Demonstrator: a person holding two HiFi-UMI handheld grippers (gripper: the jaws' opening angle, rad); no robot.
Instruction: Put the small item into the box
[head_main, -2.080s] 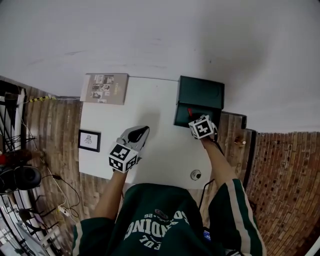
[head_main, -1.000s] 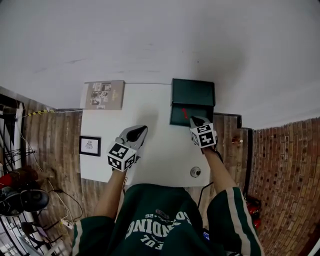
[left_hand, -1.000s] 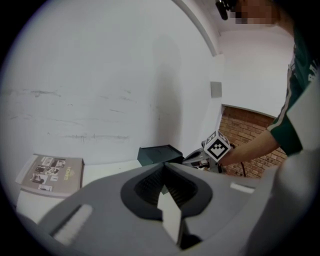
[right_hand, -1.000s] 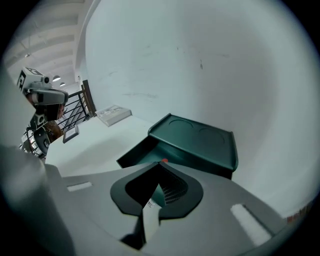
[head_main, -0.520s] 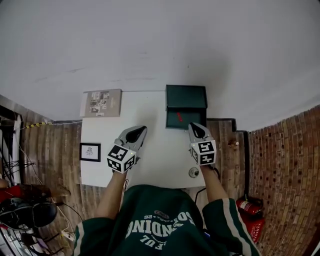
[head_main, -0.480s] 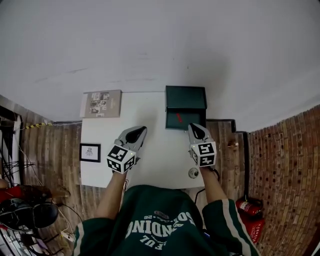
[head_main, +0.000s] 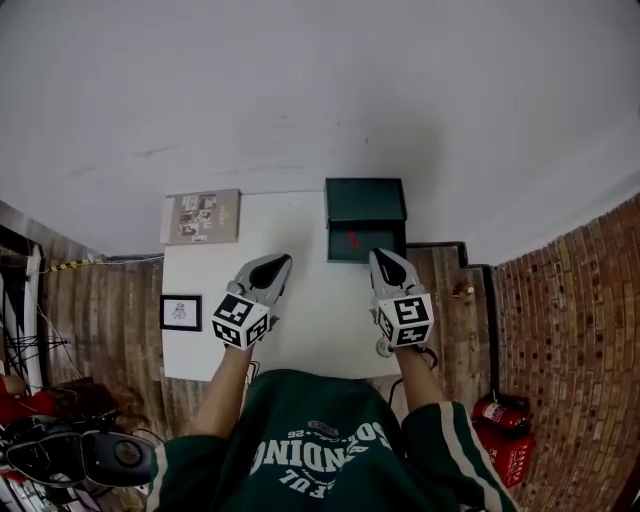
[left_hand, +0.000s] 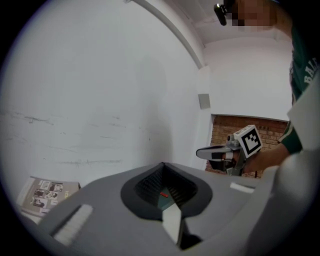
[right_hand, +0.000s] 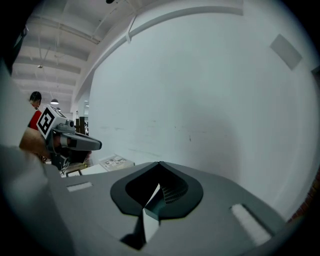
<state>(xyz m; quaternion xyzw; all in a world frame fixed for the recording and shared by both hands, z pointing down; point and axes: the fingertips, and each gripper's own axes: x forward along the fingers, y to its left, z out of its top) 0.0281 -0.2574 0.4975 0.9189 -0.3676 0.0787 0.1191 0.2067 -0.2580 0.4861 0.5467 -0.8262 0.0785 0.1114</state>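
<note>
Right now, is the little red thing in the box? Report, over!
Shut and empty: left hand-held gripper, right hand-held gripper. Inside the green box: small red item. Nothing in the way.

The red item (head_main: 354, 240) in the box (head_main: 365, 200) is too small to identify. A round object (head_main: 381, 349) at the surface (head_main: 310, 300) edge is partly hidden by the right tool (head_main: 381, 256). Print on the booklet (head_main: 202, 216) is unreadable.

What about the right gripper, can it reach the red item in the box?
Probably yes: the box is open, the red item exposed, the shut right gripper just before it, nothing between.
</note>
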